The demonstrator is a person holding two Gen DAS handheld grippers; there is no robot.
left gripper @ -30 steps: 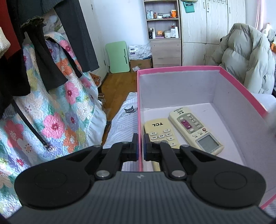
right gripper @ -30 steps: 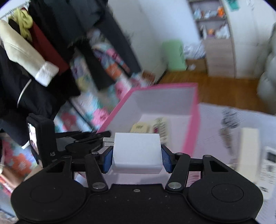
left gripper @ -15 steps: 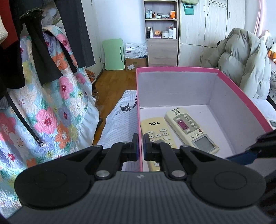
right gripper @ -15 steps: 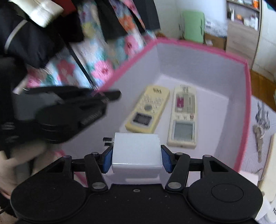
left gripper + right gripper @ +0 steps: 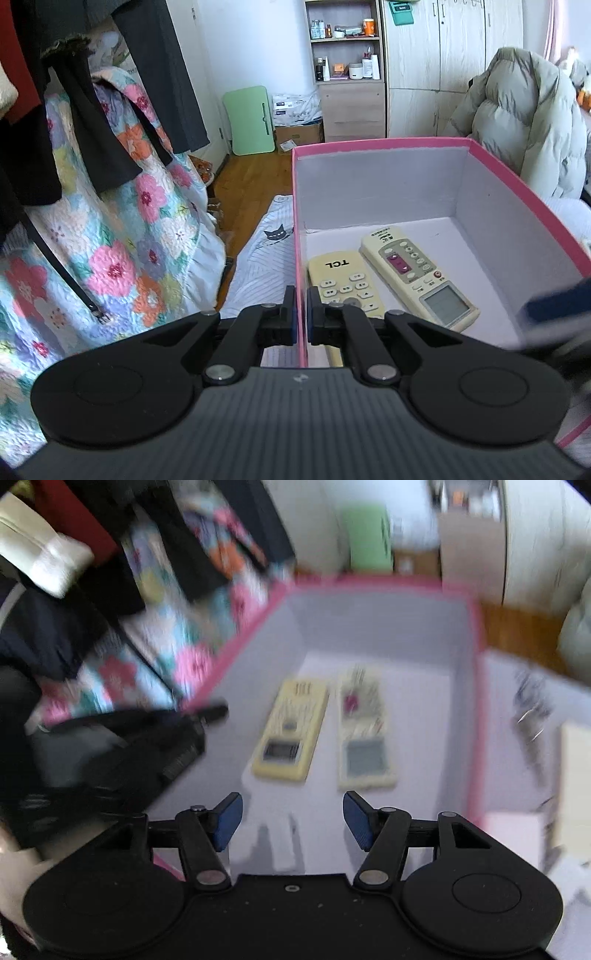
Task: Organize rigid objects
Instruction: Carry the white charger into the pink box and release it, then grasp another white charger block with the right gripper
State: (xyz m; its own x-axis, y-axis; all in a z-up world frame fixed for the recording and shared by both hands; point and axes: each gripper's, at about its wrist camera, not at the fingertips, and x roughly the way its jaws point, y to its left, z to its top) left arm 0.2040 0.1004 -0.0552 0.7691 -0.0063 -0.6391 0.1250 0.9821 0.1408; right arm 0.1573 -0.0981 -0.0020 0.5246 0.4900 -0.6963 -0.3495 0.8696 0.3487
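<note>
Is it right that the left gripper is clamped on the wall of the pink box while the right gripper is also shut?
Not quite. The left gripper does pinch the pink box wall, but the right gripper is open: the right wrist view shows its jaws wide apart with nothing between them.

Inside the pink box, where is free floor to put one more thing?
In the pink box, bare floor lies between the white remote and the right wall, and behind both remotes up to the far wall. The left side is crowded: the TCL remote lies close to the left wall, which the left gripper clamps.
</note>
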